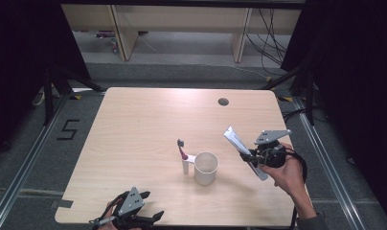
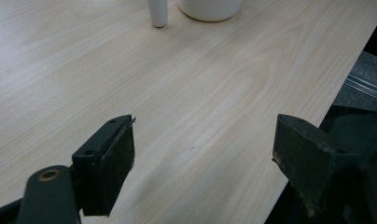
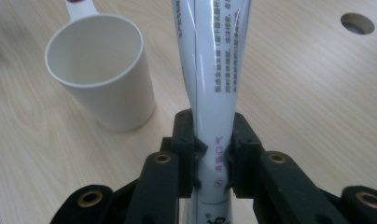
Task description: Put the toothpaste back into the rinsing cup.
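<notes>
While pinched between right tongs (image 3: pixel 213 161), toothpaste tube (image 3: pixel 214 60) stands beside cup (image 3: pixel 102 70).

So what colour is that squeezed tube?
White tube with dark and pink print, clearest in the right gripper view.

In the right gripper view we lose both ends of the white plastic toothpaste tube (image 3: pixel 214 70) to the top and bottom edges, and its printed text is too small for us to read. In the left gripper view the top edge cuts the white plastic cup (image 2: pixel 209 8) down to its base, and the white toothbrush handle (image 2: pixel 157 13) to its foot. From above, the bottom edge crops the person's left hand (image 1: pixel 116 221), and the toothbrush's dark bristle head (image 1: pixel 180 142) is too small for us to make out.
</notes>
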The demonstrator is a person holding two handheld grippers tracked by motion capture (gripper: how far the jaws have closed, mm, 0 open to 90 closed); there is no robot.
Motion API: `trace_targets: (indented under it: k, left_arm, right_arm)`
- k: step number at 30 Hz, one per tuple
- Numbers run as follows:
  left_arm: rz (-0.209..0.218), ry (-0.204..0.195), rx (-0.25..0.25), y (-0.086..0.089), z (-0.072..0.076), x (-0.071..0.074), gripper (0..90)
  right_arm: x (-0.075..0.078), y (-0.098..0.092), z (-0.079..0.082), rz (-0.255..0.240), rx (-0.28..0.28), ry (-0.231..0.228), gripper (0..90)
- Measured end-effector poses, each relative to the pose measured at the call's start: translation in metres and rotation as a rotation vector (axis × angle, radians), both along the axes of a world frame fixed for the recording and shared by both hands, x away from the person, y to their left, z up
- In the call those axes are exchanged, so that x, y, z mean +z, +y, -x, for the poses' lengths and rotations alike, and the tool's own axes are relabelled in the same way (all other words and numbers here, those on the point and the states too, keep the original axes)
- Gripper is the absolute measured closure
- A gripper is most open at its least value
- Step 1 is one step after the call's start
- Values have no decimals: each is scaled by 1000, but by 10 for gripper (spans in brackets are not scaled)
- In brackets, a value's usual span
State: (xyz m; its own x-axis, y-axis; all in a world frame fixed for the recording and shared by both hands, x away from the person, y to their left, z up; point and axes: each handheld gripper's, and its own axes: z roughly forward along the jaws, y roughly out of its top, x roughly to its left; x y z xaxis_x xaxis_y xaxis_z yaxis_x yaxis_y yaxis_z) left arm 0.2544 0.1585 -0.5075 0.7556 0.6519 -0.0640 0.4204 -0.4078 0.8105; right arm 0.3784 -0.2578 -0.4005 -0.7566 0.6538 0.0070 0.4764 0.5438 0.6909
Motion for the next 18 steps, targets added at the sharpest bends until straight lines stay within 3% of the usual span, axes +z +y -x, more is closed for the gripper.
trace_targets:
  k: [1,2,3,4,5,6,9,10,14,15,18]
  left_arm:
    - [5,-3,2,-1,-1,0,204]
    - [-26,-6,-8,1,-1,0,204]
    - [0,-5,-3,0,0,0,204]
    - [-17,-7,-13,1,-1,0,204]
    - [-14,-14,-10,1,-1,1,204]
    - [-2,-9,1,0,-1,0,204]
    - [3,-9,3,1,-1,1,204]
    - [-10,-14,-1,2,-2,1,204]
    - [-4,-16,8,2,-2,1,203]
    - [-6,-18,11,3,-2,2,204]
    - [1,-21,21,3,-2,2,203]
  right_arm:
    - [0,1,-2,-19,21,-23,762]
    - [1,1,-2,-22,21,-9,762]
    - [1,2,-2,-30,16,-16,762]
    - [-1,6,-3,-63,4,-25,762]
    - [1,6,-3,-61,7,-10,762]
    - [1,6,-5,-66,21,-33,762]
    - [4,10,-6,-111,12,-28,762]
    - [5,12,-7,-138,20,-49,762]
    - [11,16,-8,-194,11,-62,762]
    - [11,17,-10,-205,21,-88,762]
    - [15,19,-9,-250,16,-108,762]
